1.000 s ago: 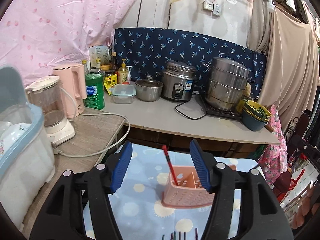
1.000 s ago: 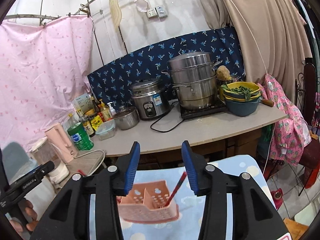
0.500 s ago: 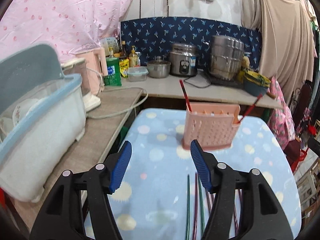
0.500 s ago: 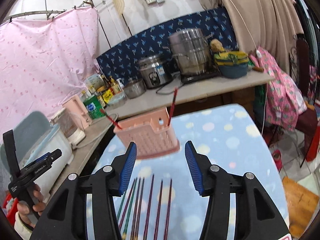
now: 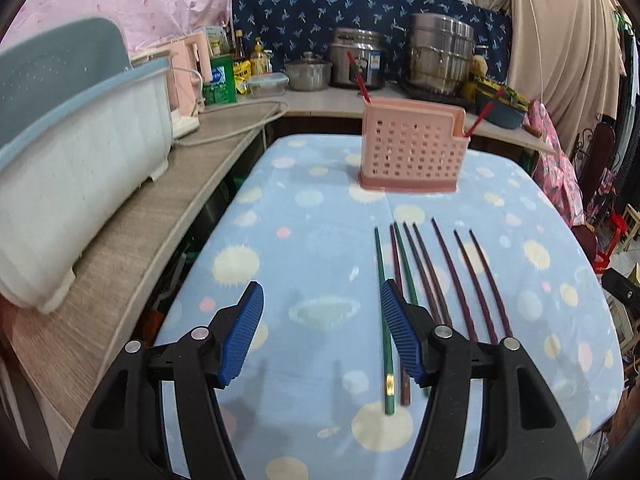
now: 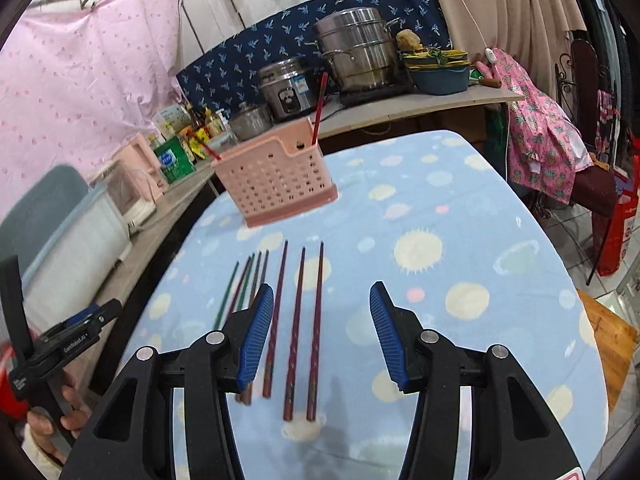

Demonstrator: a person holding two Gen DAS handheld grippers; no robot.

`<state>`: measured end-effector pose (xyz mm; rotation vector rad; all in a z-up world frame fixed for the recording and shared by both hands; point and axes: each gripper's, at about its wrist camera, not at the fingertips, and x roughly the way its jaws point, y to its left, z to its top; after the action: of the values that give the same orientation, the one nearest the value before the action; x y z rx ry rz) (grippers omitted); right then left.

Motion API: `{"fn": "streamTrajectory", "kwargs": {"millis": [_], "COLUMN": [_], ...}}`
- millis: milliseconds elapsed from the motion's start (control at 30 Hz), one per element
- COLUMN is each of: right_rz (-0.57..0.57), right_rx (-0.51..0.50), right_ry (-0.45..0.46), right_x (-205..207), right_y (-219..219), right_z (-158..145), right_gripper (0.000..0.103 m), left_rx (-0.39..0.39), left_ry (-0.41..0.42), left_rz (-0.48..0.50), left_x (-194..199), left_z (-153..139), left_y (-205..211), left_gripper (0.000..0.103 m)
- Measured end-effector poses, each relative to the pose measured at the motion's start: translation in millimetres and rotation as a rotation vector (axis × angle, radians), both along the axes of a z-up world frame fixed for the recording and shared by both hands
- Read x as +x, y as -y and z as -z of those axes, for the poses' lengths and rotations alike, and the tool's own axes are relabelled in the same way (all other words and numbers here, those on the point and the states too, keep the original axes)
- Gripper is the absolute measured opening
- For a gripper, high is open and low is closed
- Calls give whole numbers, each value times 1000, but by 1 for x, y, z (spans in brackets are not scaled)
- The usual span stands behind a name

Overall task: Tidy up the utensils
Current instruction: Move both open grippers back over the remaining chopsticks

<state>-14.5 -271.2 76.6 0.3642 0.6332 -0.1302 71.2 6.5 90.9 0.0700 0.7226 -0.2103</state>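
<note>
Chopsticks [image 5: 436, 280] lie side by side near the middle of the table [image 5: 304, 240] – green ones leftmost, dark red ones to the right. Pink holder [image 5: 412, 152] stands toward the far edge, two red chopsticks [image 6: 319, 108] sticking out. Left gripper [image 5: 322, 334] hovers over the green ones, jaws apart, empty. Right gripper [image 6: 322, 334] over the rightmost pair – jaws apart, gripping nothing.

pink perforated holder [image 5: 412, 152] with two red chopsticks [image 5: 359, 82] poking out; tablecloth [image 5: 312, 248] is pale blue with cream suns and pastel dots; loose chopsticks [image 5: 460, 276] mostly dark maroon, couple of green ones [image 5: 382, 304]; hand-held gripper pads [image 6: 256, 336] ribbed blue on black; navy leaf-print backsplash [image 5: 304, 12], pink spotted curtain [image 6: 80, 72]
</note>
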Motion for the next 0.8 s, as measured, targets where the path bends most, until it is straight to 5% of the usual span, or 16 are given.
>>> {"fn": "streamTrajectory", "kwargs": {"millis": [233,600,800], "right_rz": [-33,-21,-30], "right_rx": [-88,-91,-87], "right_ry": [-77,-162,-175], "right_x": [-7,0,6], "right_y": [-32,-42,-45], "right_z": [35,78,84], "right_gripper": [49,48,40], "left_rx": [7,-17,4], "left_ry": [-52,-157,-161], "left_rz": [10,30,48], "left_x": [-15,-21,-24], "left_z": [32,69,76], "left_y": [5,10,16], "left_gripper": [58,58,58]}}
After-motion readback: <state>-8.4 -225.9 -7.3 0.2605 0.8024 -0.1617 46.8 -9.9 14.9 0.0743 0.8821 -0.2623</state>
